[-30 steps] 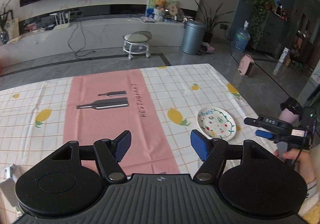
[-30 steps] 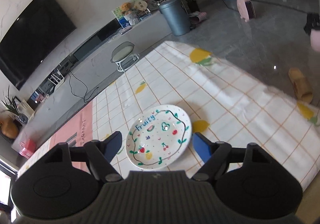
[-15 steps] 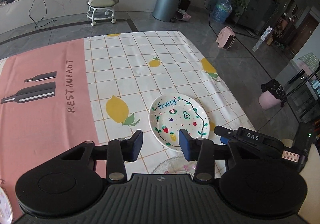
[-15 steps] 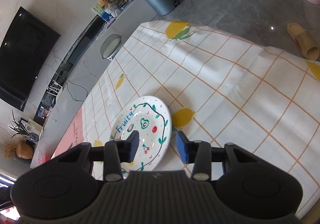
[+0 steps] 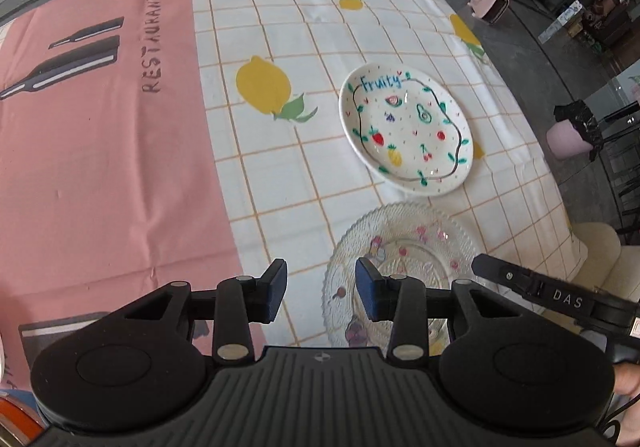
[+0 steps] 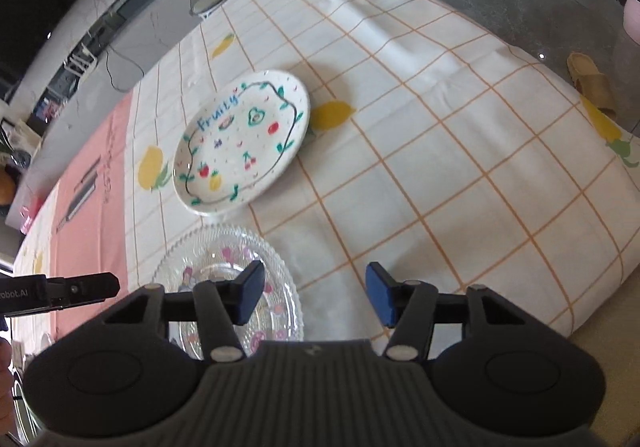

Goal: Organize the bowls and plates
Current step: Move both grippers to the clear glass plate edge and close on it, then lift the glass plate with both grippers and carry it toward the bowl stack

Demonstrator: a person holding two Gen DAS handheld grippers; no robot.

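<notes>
Clear pressed glass with a beaded rim and small pink and purple prints: this is the glass plate, which lies flat on the tablecloth at the near right of the table. Just beyond it, a little farther away, lies the white ceramic plate, painted with fruits and the word "Fruity". The two plates are near each other but not touching.

A second ago only the painted plate was in both views and the jaws stood wide. Now both cameras look more steeply down, and the glass plate has come into view under them. The left gripper is half spread and empty, above the near left rim of the glass plate. The right gripper is also half spread with nothing between its jaws, which have just been opening again after narrowing; its left pad is over the plate's right side. I judge that the glass plate is the first thing to be picked, probably by its rim.

I count two plates and no bowl. An orange edge at the near left corner is too cut off to identify.
</notes>
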